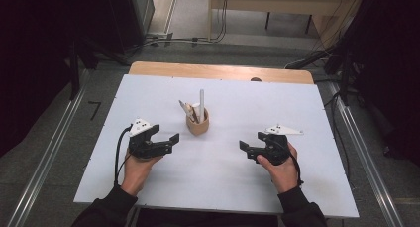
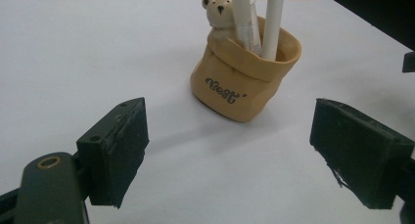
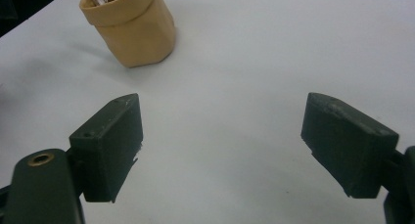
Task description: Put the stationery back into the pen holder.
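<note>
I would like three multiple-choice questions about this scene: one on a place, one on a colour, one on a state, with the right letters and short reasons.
1. Where does the pen holder stand on the white table?
A. between the two hand-held grippers, farther from the person
B. at the right edge
C. on the floor

2. What colour is the pen holder?
A. blue
B. tan
C. green

3. How are the left hand-held gripper and the right hand-held gripper?
A. both shut
B. one shut
C. both open

Answers: 1 A, the high view shows it; 2 B, its wall is tan; 3 C, the jaws stand wide apart.
</note>
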{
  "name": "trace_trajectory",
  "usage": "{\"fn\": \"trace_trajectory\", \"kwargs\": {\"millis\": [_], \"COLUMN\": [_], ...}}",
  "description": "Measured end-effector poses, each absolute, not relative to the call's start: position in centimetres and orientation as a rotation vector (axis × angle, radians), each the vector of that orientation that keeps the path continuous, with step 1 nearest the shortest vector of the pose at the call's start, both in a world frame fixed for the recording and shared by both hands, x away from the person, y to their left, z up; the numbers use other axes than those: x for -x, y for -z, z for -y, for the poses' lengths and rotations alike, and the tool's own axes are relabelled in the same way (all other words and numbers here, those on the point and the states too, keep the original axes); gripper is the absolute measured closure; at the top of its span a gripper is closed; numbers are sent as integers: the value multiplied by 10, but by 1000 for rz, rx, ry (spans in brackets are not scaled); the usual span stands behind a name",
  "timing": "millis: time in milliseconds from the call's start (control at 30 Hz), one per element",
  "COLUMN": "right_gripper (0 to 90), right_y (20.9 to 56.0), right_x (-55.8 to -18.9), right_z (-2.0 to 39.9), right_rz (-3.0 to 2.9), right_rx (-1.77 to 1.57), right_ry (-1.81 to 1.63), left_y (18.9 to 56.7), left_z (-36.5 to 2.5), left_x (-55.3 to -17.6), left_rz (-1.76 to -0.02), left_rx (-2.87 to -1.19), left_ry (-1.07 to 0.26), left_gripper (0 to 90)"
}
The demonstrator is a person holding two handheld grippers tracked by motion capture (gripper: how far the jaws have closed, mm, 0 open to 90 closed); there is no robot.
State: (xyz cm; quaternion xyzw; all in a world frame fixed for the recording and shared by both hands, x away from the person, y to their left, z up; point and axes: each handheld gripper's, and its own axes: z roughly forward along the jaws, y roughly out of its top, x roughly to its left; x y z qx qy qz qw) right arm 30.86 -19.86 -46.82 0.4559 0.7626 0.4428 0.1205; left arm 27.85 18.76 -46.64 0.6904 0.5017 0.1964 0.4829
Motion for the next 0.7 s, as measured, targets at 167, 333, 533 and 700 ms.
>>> {"fn": "trace_trajectory", "kwargs": {"millis": [167, 333, 533, 700], "right_gripper": [142, 142, 142, 142], "right_y": [469, 469, 470, 471], "right_x": [-307, -305, -302, -300], "right_z": [205, 212, 219, 227], "right_rz": [-2216, -2199, -2190, -2178], "right_rx": [-1340, -1350, -1365, -1379], "right_ry": [-1277, -1271, -1258, -1245], "left_y": [468, 470, 473, 475], "left_z": [-193, -197, -203, -208], "left_x": [-277, -274, -272, -270], "left_rz": [-1236, -1245, -1261, -1269], "left_rx": [-1677, -1689, -1685, -1684], "left_ry": [-476, -476, -479, -483], "left_gripper": [151, 151, 151, 151]}}
